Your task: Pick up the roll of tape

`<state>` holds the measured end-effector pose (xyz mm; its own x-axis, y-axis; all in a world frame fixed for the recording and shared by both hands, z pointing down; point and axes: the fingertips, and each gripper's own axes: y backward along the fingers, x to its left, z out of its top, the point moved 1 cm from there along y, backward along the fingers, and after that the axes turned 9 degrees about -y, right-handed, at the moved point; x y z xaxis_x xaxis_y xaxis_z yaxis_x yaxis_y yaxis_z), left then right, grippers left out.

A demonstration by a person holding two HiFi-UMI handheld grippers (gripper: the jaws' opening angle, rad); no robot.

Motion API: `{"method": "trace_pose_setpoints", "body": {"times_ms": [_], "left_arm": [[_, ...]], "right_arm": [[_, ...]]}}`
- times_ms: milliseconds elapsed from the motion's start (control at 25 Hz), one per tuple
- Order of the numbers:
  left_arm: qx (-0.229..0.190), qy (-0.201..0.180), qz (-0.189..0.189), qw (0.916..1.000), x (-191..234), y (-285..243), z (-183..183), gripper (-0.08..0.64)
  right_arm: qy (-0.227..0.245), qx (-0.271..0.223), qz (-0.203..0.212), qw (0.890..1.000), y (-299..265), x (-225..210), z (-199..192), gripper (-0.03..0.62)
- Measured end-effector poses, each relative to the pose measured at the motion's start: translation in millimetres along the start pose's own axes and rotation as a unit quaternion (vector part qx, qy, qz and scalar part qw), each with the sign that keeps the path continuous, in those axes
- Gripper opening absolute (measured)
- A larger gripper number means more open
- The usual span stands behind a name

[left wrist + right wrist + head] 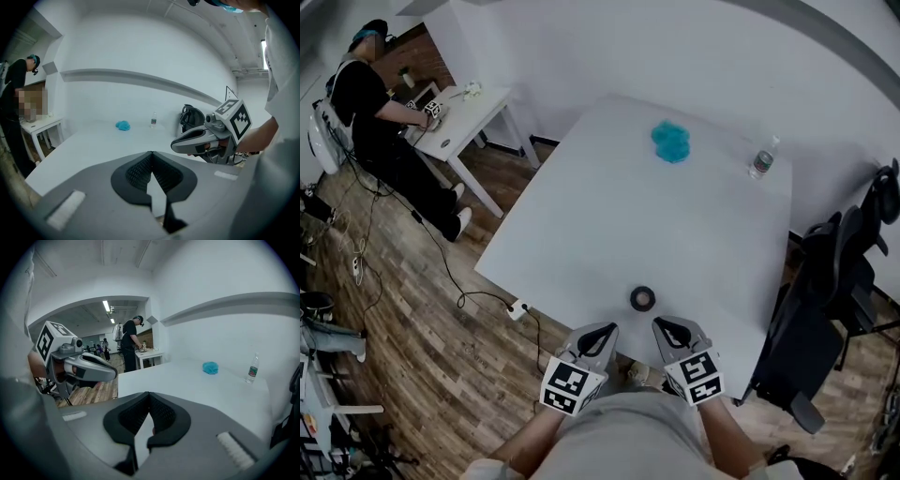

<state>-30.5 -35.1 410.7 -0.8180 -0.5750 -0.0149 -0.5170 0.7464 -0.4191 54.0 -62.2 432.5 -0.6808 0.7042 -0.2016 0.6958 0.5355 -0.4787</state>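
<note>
The roll of tape point(643, 298), a small black ring, lies flat on the white table point(581, 234) close to its near edge. My left gripper point(608, 329) hovers just short of it on the left, jaws shut and empty. My right gripper point(659, 324) sits just short of it on the right, also shut with nothing held. Both point toward the table, side by side. In the left gripper view the shut jaws point(151, 154) hide the tape, and the right gripper point(201, 138) shows alongside. The right gripper view likewise shows its closed jaws point(149, 394) and the left gripper point(89, 366).
A crumpled blue cloth point(671, 141) and a small water bottle point(761, 161) stand at the table's far side. A black chair point(825, 309) is at the table's right. A person point(366, 103) works at a small white desk far left. A power strip point(517, 309) lies on the floor.
</note>
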Motion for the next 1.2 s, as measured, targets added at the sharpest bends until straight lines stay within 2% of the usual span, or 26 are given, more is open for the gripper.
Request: {"method": "trace_pose_setpoints", "body": {"times_ms": [480, 840, 1200], "left_arm": [[0.007, -0.007, -0.040, 0.9992, 25.4, -32.0, 0.9, 0.018], [0.016, -0.004, -0.051, 0.9985, 40.2, -51.5, -7.1, 0.018], [0.034, 0.006, -0.079, 0.9963, 39.6, -64.5, -19.2, 0.018]], "right_arm": [[-0.030, 0.014, -0.048, 0.998, -16.8, -27.4, -3.2, 0.008], [-0.038, 0.029, -0.063, 0.997, -37.7, -43.2, -8.3, 0.008], [-0.049, 0.044, -0.076, 0.995, -49.4, -51.1, -13.0, 0.011]]}}
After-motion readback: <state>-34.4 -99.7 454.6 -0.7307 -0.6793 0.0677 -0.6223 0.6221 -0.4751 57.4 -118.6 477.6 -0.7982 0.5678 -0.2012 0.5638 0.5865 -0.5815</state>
